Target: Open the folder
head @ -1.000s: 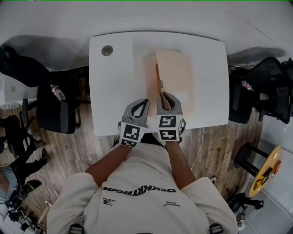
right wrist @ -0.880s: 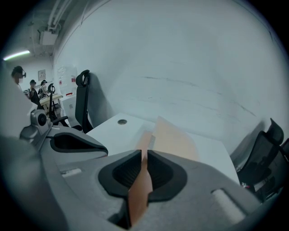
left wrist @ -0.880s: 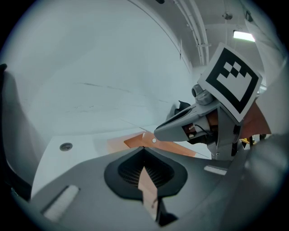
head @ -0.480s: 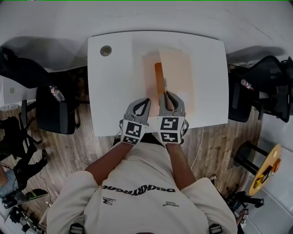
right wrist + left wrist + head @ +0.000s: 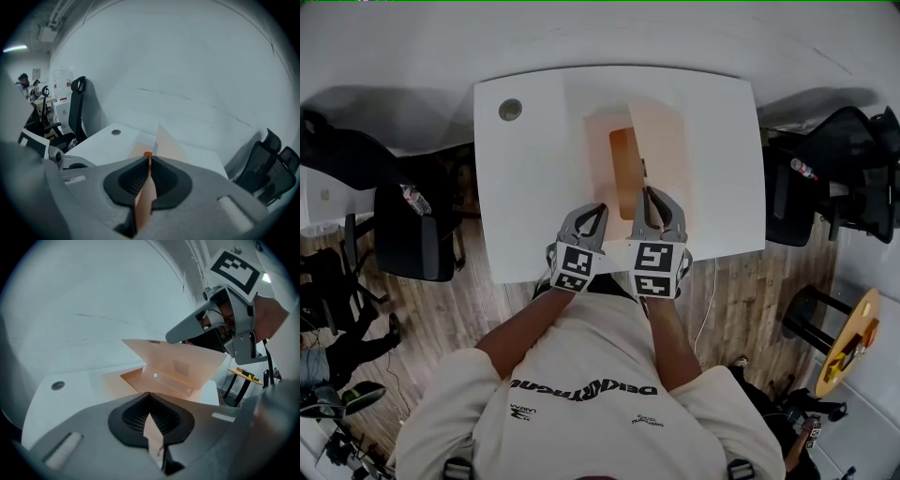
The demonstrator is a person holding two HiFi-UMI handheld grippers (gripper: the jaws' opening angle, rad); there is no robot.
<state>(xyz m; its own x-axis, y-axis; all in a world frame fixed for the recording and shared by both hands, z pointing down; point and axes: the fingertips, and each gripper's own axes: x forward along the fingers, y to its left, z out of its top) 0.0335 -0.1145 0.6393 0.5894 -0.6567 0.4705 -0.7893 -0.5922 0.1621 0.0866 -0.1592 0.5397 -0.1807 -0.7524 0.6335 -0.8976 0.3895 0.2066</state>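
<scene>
The left gripper [image 5: 149, 395] has its ribbed fingers [image 5: 129, 416] pressed together on a thin peach sheet. This sheet is an edge of the folder [image 5: 180, 365] and stands on edge between the pads. The right gripper [image 5: 149, 158] pinches another sheet of the folder, peach with an orange strip at the fingertips. Its jaws have just been closing, and the pads now press on that sheet from both sides.

Just past both sets of fingertips the folder lies partly open on the white table [image 5: 534, 187]. In the left gripper view, the cover held by the right fingers is lifted and tilted up. Under it, ahead of the left fingers, an inner flap [image 5: 161, 380] with a small round stud [image 5: 154, 375] lies low.

From the head view the two grippers sit side by side at the folder's near edge. The left one is just beside the right, at the near left corner.

Farther out, beyond and to the left of the left fingers, a round hole [image 5: 510, 110] sits near the table's far corner. Black chairs stand well apart on either side: one to the left [image 5: 412, 239] and one to the right [image 5: 853, 178]. Wooden floor [image 5: 731, 300] shows below the table edge, with a round yellow stool [image 5: 853, 347] far off to the right.
</scene>
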